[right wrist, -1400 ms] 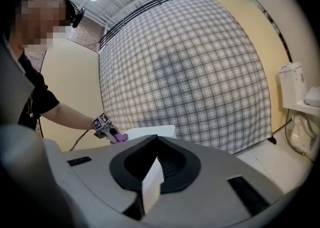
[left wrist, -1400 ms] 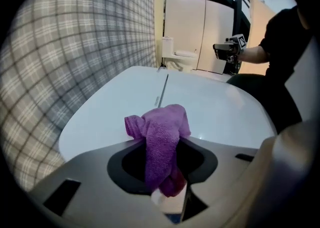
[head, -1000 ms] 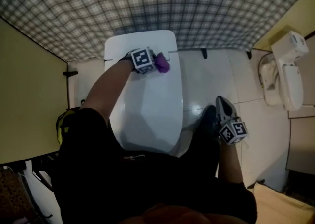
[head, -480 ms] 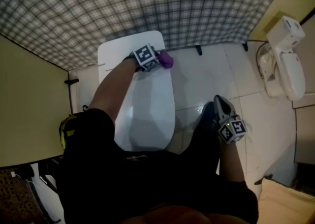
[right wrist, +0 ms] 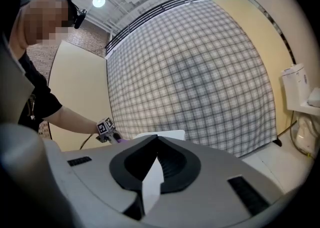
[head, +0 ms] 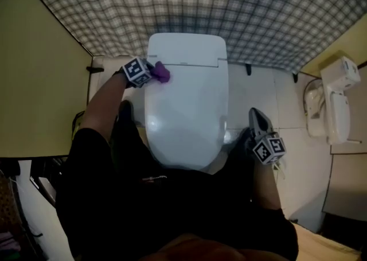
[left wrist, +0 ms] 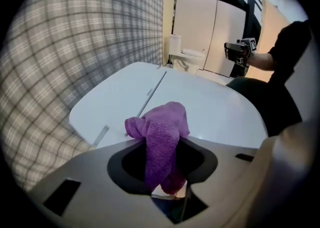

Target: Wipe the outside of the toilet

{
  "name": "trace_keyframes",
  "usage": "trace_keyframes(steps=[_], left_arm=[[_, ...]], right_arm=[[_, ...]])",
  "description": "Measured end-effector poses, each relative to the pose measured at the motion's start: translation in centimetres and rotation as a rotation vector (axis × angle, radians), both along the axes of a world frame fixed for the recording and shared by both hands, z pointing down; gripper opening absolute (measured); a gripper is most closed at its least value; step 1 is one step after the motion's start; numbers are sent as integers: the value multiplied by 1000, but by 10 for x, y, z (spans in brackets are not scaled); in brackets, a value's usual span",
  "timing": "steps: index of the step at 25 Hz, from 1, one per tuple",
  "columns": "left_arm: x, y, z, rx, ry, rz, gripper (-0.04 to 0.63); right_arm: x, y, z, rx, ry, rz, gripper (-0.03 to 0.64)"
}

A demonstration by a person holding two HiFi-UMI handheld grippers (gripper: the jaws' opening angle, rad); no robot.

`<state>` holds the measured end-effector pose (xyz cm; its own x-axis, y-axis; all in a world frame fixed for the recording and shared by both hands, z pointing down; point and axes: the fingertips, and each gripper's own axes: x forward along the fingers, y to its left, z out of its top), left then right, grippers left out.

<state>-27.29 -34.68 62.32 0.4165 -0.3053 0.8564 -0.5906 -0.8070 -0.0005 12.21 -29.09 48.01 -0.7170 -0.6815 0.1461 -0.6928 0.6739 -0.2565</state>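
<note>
Held a purple cloth [left wrist: 161,132] in the left gripper [left wrist: 167,192], jaws clamped on its lower fold, loose end bunched out ahead. Set that bunch at the rear left corner of the toilet [head: 183,110], on the closed lid right by the hinge seam; touching or just above, impossible to tell. Likely placed there to start a pass along the back edge, wad leading, so as to meet the lid with fabric rather than plastic.

Reached in from the toilet's left side with the left arm [head: 106,102] stretched forward and nearly straight, forearm bare, gripper angled inward across the lid's edge.

Parked the right gripper [head: 258,122] well apart, off the toilet's right flank above the floor tiles [head: 252,90], drawn in close beside the body, tip aimed ahead toward the plaid wall [head: 189,7]. Jaws there shut together on nothing, as seen in the right gripper view. Probably held aside to leave the lid free for the wiping hand.

Judged the task as under way on the top surface, with sides and base yet to do.
</note>
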Motion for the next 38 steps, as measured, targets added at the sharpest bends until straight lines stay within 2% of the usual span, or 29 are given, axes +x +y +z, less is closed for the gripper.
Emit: trace_keyframes(steps=[3,6,9,17,21,27,32,35,38], left_arm=[[-41,16,11,18,3,-36,132],[-56,26,13,34,25,-27,132],[-55,27,15,34,34,13,132],[-28,21,8,39,-51,108,130],[19,6,10,45,-79,139,130],[139,-34,11,49,-86,238,130],[231,-68,10,39,-97,294,130],[269,-81,9,35,-102,318,132],[289,-87,9,31,-98,331,132]], right_arm=[[-34,1,-5,-3,13,-32,3],[-64,4,-11,-11,27,-39,3],[-73,1,-13,-18,21,-31,3],[-56,4,-7,-24,20,-2,3],[-23,8,-2,-22,-6,25,3],[51,13,6,-12,-37,106,3],[117,12,24,-45,-67,181,3],[142,10,29,-50,-82,204,3],[153,11,32,-50,-91,222,3]])
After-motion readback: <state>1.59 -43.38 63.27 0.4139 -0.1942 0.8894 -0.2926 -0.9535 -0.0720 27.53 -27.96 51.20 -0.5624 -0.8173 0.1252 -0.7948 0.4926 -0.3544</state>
